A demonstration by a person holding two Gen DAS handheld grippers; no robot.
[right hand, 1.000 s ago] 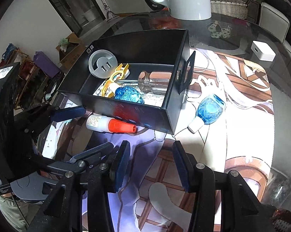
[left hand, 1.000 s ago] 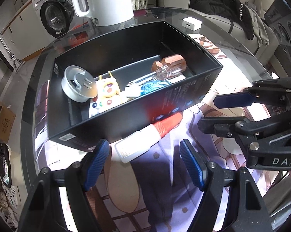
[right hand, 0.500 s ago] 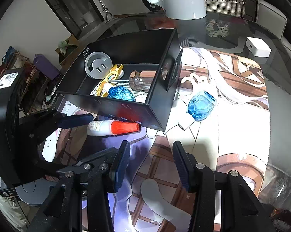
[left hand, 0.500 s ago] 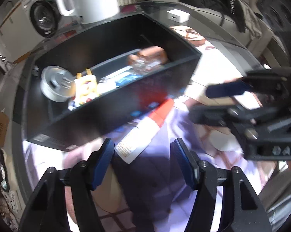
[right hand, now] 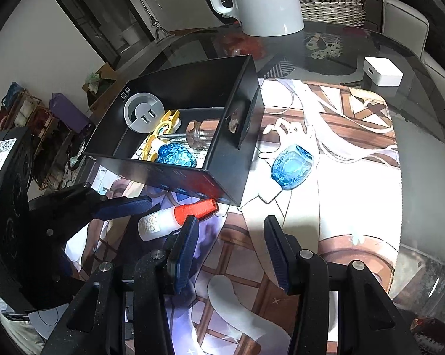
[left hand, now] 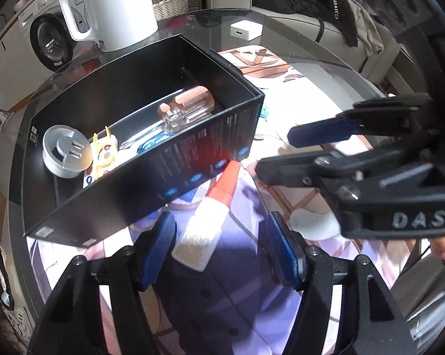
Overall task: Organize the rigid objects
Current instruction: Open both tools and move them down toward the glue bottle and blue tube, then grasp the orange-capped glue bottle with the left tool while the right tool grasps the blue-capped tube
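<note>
I work over a round glass table (right hand: 423, 68) with a printed mat (right hand: 340, 207); a washing machine (left hand: 49, 40) stands beyond. The matte black box (left hand: 192, 148) sits ahead. Between my left gripper (left hand: 221, 247), jaws wide, lies the white, red-capped glue bottle (left hand: 207, 222). My right gripper (right hand: 231, 254) gapes empty

left wrist: low, close, faces black box (left hand: 151, 136) long side | right wrist: faces its corner (right hand: 192, 136) | shared: box, glue bottle (left hand: 206, 222), desk (right hand: 355, 47)
</note>
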